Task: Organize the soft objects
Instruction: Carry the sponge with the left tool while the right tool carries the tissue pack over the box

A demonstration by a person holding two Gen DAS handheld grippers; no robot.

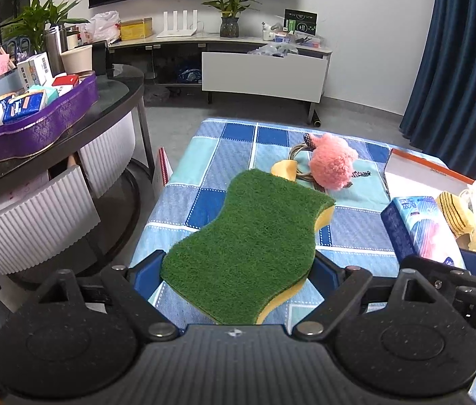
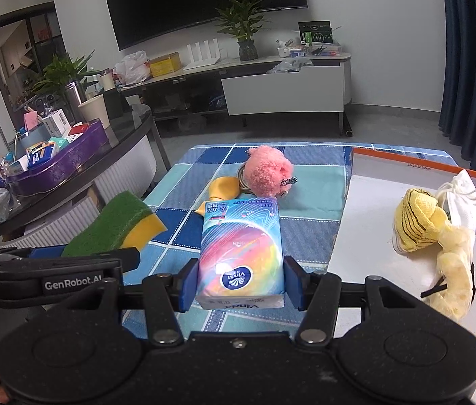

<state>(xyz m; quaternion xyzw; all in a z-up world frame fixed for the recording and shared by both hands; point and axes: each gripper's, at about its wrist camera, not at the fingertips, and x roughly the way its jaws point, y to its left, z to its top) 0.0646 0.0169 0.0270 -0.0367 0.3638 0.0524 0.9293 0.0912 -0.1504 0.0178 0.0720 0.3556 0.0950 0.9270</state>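
The left gripper (image 1: 238, 270) pinches a scouring sponge (image 1: 248, 246) by its two long edges, green scrub face up and yellow foam below, and holds it clear above the blue checked cloth (image 1: 204, 168). The right gripper (image 2: 241, 283) clamps a Vinda tissue pack (image 2: 241, 249) between its blue pads, also lifted off the cloth. In the right wrist view the two tools sit side by side, the sponge (image 2: 116, 226) at the left and near.

Farther along the cloth lies a pink plush toy (image 2: 268, 170), touching a coiled ring beneath it, with a yellow piece (image 2: 222, 190) just beside it on the near left. These lie ahead of both grippers, between them and the far edge of the cloth.

At the right stands an orange-rimmed white box (image 2: 406, 163). In it lie a yellow striped plush (image 2: 416, 222), a pale yellow fluffy thing (image 2: 453, 280) touching it on the near side, and a white drawstring pouch (image 2: 460, 192) against the far right wall.

To the left, apart from the cloth, a round dark table (image 1: 119, 91) bears a purple tray (image 1: 35, 128) crowded with small boxes. A TV stand (image 1: 261, 74) runs along the far wall.
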